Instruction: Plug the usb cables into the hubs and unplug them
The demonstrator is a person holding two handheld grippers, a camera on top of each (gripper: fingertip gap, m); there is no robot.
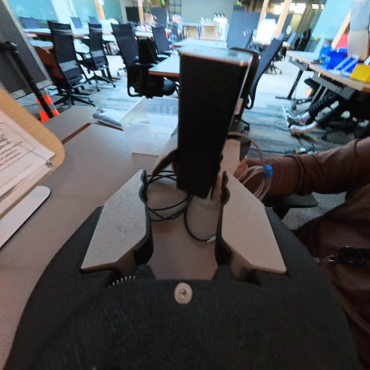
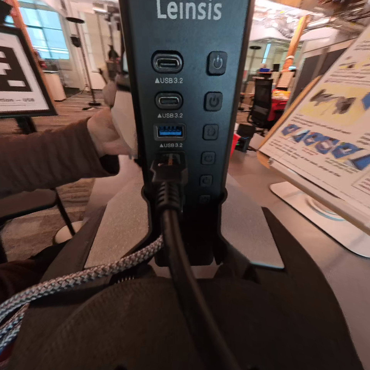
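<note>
In your left wrist view, your left gripper (image 1: 183, 187) stands spread, its fingers (image 1: 124, 216) on either side of the lower end of the upright black hub (image 1: 208, 120) without pressing it. A thin black cable (image 1: 170, 208) loops on the table (image 1: 90, 160) just beyond. At the right, a brown sleeve (image 1: 310, 174) reaches in beside a pale coiled cable (image 1: 258, 180).

In your right wrist view, your right gripper (image 2: 185, 194) pinches the hub (image 2: 188, 40) low down, port side facing you. A black plug (image 2: 169, 170) sits in a lower port; its thick cable (image 2: 180, 260) runs near. A braided cable (image 2: 80, 280) trails left.
</note>
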